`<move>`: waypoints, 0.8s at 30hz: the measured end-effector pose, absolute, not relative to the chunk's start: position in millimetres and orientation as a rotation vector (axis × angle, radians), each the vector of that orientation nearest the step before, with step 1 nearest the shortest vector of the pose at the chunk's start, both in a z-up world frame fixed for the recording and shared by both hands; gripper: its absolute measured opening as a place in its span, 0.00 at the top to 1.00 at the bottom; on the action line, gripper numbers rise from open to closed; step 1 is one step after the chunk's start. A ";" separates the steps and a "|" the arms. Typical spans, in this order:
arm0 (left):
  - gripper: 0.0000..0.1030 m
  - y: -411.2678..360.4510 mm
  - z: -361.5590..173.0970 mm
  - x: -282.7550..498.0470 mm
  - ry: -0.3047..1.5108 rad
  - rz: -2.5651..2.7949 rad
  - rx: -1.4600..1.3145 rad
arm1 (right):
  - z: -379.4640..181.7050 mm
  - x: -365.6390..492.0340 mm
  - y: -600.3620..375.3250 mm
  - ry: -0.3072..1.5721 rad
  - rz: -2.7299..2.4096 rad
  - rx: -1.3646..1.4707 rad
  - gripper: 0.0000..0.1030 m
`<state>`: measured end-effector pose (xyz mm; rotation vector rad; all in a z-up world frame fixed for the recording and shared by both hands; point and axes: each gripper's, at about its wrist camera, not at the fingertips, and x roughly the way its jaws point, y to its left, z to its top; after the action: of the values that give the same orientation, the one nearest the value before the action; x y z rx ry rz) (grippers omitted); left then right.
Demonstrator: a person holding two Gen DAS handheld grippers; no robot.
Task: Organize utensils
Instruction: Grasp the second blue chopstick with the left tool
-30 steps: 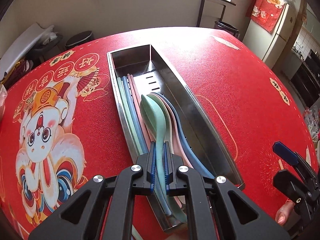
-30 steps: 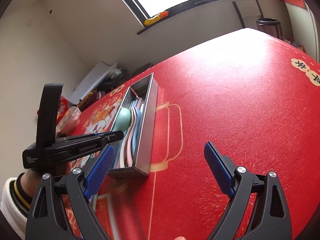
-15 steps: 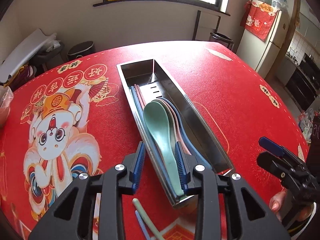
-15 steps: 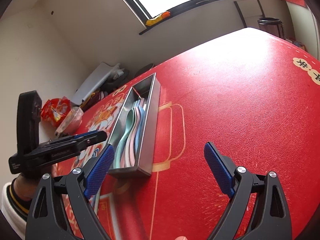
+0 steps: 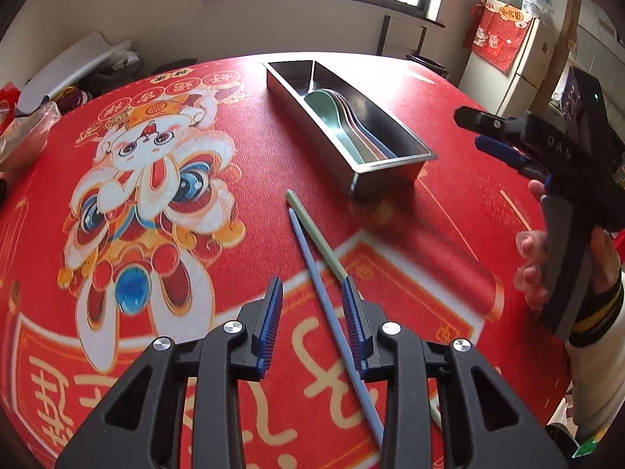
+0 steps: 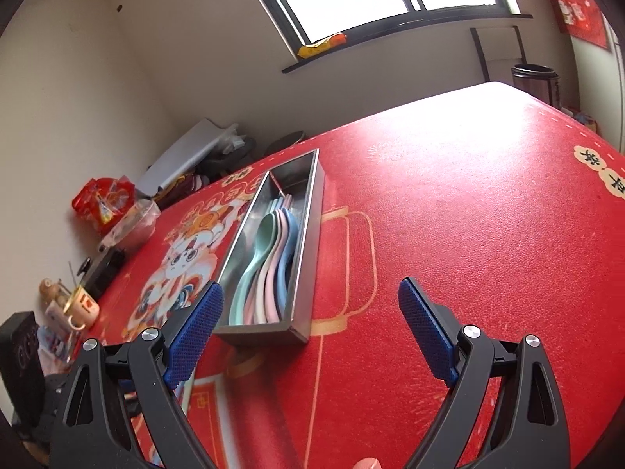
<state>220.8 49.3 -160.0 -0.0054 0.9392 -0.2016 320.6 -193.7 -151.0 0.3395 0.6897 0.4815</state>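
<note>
A long steel tray lies on the red tablecloth and holds several pastel spoons. Two loose chopsticks lie on the cloth in front of it: a blue one and a pale green one. My left gripper is open and empty, low over the cloth, with the blue chopstick running between its fingers. My right gripper is open and empty, just in front of the tray's near end; it also shows at the right of the left wrist view.
The cloth carries a large cartoon rabbit print. Off the table's left side are a snack bag, a mug and small clutter. A fridge and a bin stand beyond the far edge.
My left gripper let go of the green spoon in the tray, opened, and drew back and down to the loose chopsticks. My right gripper stayed open and shifted a little toward the tray.
</note>
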 end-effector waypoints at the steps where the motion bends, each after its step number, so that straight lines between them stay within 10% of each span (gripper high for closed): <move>1: 0.71 47.4 -163.5 215.6 0.942 -0.210 -0.003 | -150.3 316.8 -190.5 0.697 0.506 0.338 0.15; 17: 0.72 28.3 -181.2 194.4 0.946 -0.186 0.074 | -151.0 268.0 -168.2 0.756 0.560 0.277 0.15; 24: 0.94 39.4 -181.6 196.3 0.931 -0.158 0.098 | -154.0 264.6 -164.5 0.768 0.568 0.272 0.15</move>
<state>196.3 39.4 -181.6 0.0983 0.9309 -0.1576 264.6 -164.5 -154.0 0.2718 0.7680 0.5685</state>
